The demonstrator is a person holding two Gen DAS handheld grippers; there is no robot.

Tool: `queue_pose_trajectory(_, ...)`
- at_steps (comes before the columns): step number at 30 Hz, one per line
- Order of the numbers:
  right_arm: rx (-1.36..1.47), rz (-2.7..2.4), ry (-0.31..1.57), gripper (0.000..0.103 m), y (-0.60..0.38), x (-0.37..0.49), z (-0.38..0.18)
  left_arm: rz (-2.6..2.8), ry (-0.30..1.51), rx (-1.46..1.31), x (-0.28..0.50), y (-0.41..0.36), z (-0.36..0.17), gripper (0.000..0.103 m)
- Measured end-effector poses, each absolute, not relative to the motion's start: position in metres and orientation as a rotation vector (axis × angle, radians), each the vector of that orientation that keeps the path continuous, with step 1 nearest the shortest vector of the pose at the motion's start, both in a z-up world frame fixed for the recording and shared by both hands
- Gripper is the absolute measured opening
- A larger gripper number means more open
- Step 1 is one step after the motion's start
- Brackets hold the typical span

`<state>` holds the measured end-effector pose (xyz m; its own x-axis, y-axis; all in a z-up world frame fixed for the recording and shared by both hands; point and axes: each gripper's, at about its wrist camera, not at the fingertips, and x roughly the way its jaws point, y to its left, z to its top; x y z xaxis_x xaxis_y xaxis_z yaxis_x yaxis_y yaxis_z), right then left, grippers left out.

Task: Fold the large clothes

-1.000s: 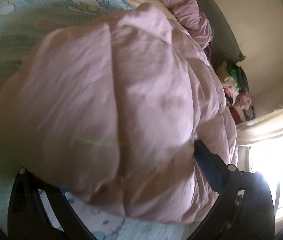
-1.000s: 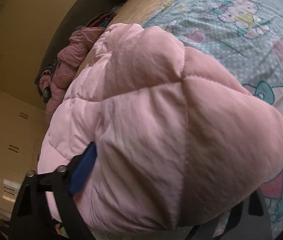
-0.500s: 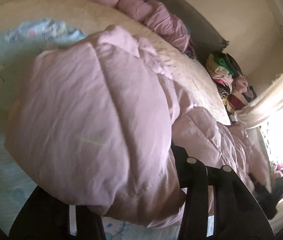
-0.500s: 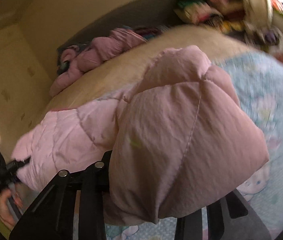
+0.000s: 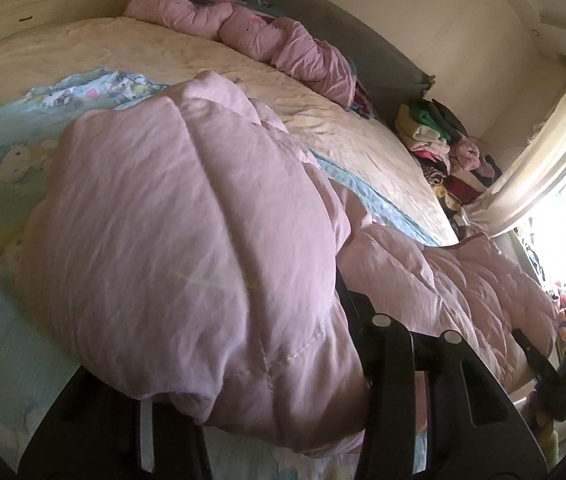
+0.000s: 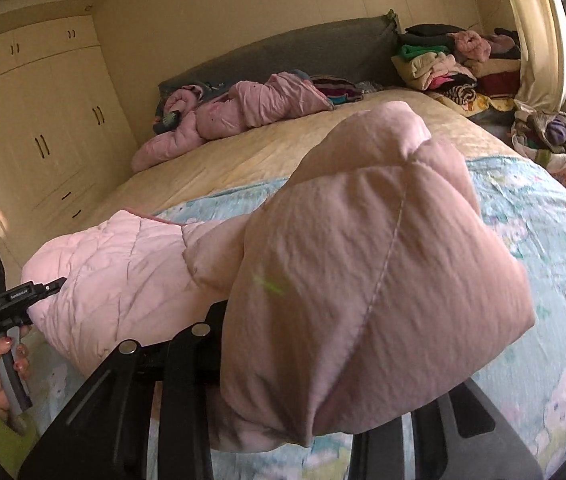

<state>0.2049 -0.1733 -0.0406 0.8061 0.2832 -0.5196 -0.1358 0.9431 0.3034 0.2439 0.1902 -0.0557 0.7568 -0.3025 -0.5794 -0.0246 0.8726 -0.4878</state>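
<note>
tools (image 5: 251, 412) (image 6: 283, 408) — both angled down — clamped on pink quilt (image 5: 187, 248)

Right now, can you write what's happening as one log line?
left gripper: shut on pink quilted coat | right gripper: shut on pink quilted coat | coat raised over bed

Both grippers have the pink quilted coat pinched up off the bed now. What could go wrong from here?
1. The left gripper and right gripper each pinch a puffy bunch of the pink coat; slick padding could slip out.
2. The span between them sags and may drag the cartoon sheet.
</note>
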Motion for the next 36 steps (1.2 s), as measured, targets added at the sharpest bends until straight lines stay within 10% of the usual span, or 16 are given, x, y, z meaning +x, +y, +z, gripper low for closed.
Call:
queue_pose_trajectory(24, 0.463, 0.087, 0.797, 0.038, -0.182, 0.179, -0.091, -0.138, 0.779, -0.445, 0.191, 0.187, -0.090, 0.042)
queue_pose_trajectory(36, 0.621, 0.029, 0.924, 0.078, -0.192, 0.192, -0.118, -0.127, 0.819, -0.453, 0.196, 0.188, -0.096, 0.052)
